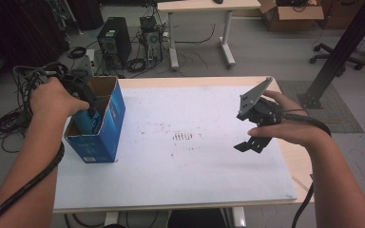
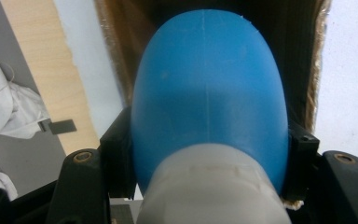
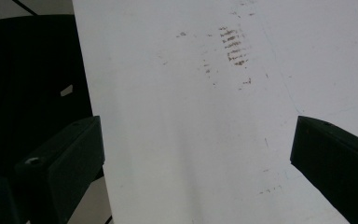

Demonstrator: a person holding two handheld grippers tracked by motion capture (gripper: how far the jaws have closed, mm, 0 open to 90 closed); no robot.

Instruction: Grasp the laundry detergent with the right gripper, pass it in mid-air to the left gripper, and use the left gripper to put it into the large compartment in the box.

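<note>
Room: a workshop floor with a desktop computer [image 1: 113,42], loose cables and a second desk behind your white-topped table [image 1: 195,171], whose surface carries brown scuff marks [image 1: 183,137] near the middle.

Box: an open blue cardboard box [image 1: 105,124] stands upright at the table's left edge, flaps up, with brown card inside.

Object: a smooth blue rounded thing with a white neck or cap [image 2: 207,112], most likely a bottle, though the close view makes that hard to confirm. It hangs in the mouth of the box, pointing down into it.

Left gripper: your left gripper [image 1: 91,110] is clamped on the blue thing, one jaw on each flank just above the white part.

Right gripper: your right gripper [image 1: 252,143] hovers over the right half of the table with its jaws spread and nothing between them.

Step in hand: judged from the frames, lowering the blue thing into the box.

How to do it well: keep it centred between the card walls so it does not catch a flap. Go straight down until it rests on the bottom. Only then let the jaws part.

Risk: the box is light and sits near the edge, so a sideways nudge could shift or tip it. Your free gripper could brace its right wall.
</note>
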